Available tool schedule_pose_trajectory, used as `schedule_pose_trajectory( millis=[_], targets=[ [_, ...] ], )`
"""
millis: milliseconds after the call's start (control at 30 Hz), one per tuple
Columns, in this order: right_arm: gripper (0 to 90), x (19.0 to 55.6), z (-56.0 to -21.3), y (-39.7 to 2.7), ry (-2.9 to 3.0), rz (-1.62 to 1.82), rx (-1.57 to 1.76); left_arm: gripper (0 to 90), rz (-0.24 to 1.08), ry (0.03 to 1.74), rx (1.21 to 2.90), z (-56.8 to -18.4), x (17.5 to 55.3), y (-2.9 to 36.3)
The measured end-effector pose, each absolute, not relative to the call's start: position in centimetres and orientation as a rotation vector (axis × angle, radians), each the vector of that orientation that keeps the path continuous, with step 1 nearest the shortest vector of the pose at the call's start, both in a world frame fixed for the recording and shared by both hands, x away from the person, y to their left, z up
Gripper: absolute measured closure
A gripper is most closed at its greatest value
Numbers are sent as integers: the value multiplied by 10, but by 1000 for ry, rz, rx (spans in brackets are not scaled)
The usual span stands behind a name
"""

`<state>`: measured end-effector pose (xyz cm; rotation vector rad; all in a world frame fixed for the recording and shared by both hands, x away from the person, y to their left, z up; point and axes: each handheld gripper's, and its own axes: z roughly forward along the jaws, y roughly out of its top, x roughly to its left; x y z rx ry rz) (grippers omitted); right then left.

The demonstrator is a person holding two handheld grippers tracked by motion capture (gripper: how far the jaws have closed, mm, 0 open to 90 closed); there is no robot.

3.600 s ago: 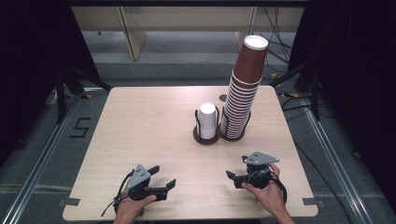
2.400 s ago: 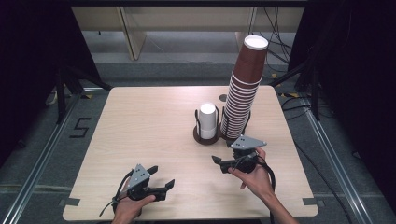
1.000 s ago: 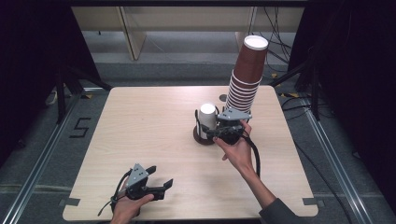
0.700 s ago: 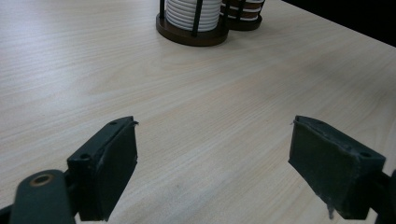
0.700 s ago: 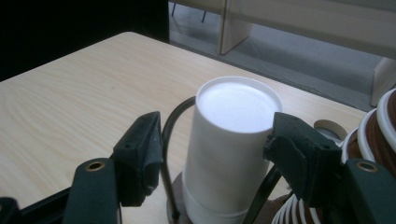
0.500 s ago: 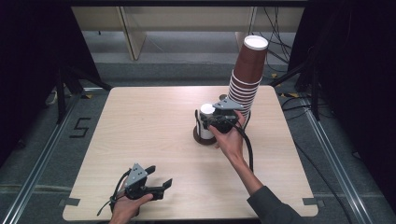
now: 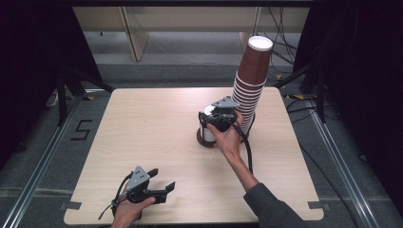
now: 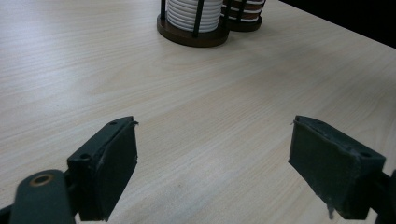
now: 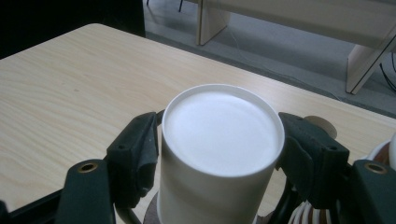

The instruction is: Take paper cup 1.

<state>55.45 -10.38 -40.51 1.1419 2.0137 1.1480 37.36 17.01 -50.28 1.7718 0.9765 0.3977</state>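
A stack of white cups stands upside down in a dark wire holder at the table's middle. In the right gripper view the top white cup sits between my right gripper's jaws, whose pads stand close on either side of it. Those jaws have just been opening, and I see no squeeze on the cup. In the high view the right gripper reaches the cup from the right. A tall stack of brown cups rises just behind it. My left gripper rests open near the front edge, nothing between its jaws.
The wooden table has bare room left of and in front of the holder. In the left gripper view the white cups and the foot of the brown stack lie far ahead. Dark floor, rails and cables surround the table.
My right hand has moved from the table's front right up to the white cup stack, and its jaws now straddle the top cup. The left gripper has stayed put.
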Motion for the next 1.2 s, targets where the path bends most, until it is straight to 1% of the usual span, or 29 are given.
schedule_pose_trajectory(
  millis=[367, 600, 1200],
  targets=[
    [340, 562, -405, -97, 1986, 1137, 1170, 148, 395, 974, 1771, -503, 374, 171],
    [346, 559, -401, -95, 1967, 1148, 1181, 147, 389, 976, 1759, -504, 374, 171],
    [350, 548, -368, -100, 1916, 1202, 1124, 148, 387, 975, 1770, -504, 375, 172]
  ],
)
